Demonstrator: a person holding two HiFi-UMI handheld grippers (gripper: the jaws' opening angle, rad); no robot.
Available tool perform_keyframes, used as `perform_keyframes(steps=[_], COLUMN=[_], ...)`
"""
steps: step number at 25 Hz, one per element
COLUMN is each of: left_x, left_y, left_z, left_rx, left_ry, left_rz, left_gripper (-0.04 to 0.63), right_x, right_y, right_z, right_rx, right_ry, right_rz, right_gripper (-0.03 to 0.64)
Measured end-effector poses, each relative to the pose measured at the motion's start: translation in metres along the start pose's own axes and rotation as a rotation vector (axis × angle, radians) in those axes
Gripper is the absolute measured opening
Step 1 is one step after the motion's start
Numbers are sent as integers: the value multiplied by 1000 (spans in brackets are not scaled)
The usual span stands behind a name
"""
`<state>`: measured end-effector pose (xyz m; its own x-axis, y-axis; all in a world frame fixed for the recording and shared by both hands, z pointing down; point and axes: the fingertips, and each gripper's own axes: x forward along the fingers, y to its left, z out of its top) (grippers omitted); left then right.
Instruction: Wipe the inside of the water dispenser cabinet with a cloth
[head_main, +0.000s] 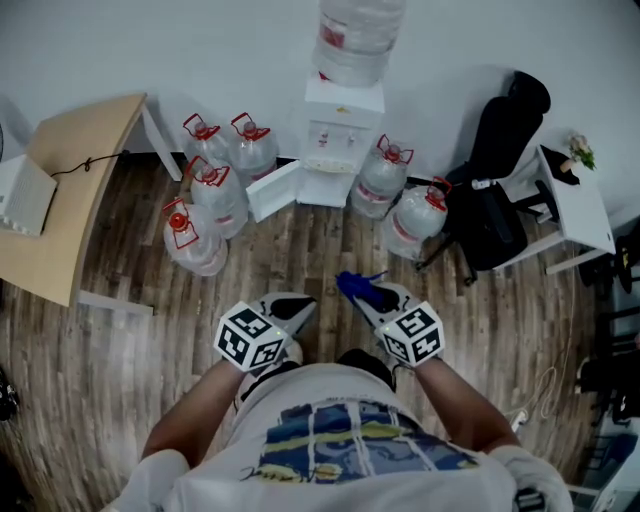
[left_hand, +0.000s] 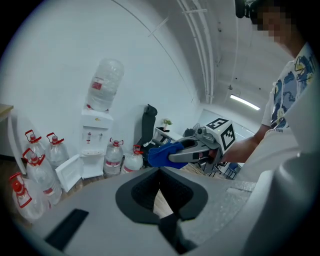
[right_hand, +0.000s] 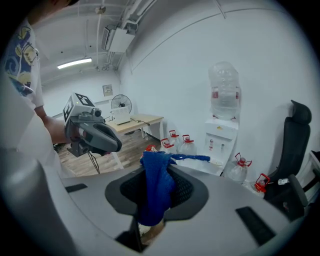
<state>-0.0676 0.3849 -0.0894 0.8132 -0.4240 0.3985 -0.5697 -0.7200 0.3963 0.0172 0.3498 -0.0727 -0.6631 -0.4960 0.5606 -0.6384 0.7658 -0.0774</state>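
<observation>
From the head view, the left gripper (head_main: 298, 308) and the right gripper (head_main: 372, 298) were side by side above the wood floor (head_main: 120, 350). The water dispenser (head_main: 340, 140) stood at 12 o'clock by the wall, and its cabinet door (head_main: 272, 190) was swung open. Water jugs (head_main: 205, 200) sat at 10 and 1 o'clock, and a black chair (head_main: 495, 170) at 2 o'clock. In the left gripper view, its jaws were closed together with nothing in them. In the right gripper view, the jaws squeezed a blue cloth (right_hand: 156, 187) that hung down between them, with the water dispenser at 1 o'clock
</observation>
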Motion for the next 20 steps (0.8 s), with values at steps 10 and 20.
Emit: perform_keyframes(steps=[10, 20], left_x=[52, 91], left_y=[-64, -156], left_z=[1, -13], left_rx=[-30, -1], left_ry=[13, -3], left_rz=[36, 64], left_gripper=[-2, -2], right_x=[-74, -153], right_y=[-23, -29], right_z=[-35, -93], right_rx=[2, -2], right_ry=[-17, -33], right_rz=[17, 39], right_gripper=[78, 78])
